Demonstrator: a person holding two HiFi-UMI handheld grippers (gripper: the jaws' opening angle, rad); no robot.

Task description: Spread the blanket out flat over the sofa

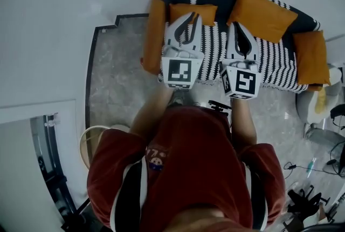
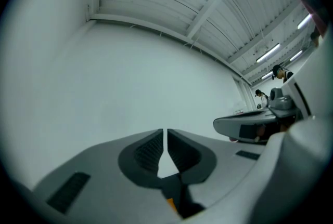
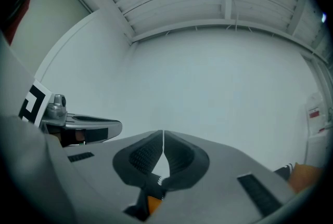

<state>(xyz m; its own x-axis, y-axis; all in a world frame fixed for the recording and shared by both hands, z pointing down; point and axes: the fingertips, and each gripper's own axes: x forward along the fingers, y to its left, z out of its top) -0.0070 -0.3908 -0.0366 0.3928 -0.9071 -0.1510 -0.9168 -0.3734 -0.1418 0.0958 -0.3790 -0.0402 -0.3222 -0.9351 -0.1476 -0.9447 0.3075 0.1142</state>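
In the head view a sofa (image 1: 153, 32) with orange arms stands against the white wall. A black-and-white striped blanket (image 1: 276, 62) lies over its seat and back, with orange cushions (image 1: 262, 13) on top. I hold both grippers up side by side in front of the sofa, clear of the blanket. My left gripper (image 1: 193, 15) (image 2: 165, 131) is shut with nothing between its pads. My right gripper (image 1: 236, 25) (image 3: 163, 133) is shut and empty too. Both gripper views look at the bare white wall and ceiling, and each catches the other gripper at its edge.
A marble floor with a dark border strip (image 1: 90, 80) runs in front of the sofa. A round pale stool (image 1: 89, 142) stands at my left. A grey chair (image 1: 318, 103) and cables with equipment (image 1: 323, 163) crowd the right side.
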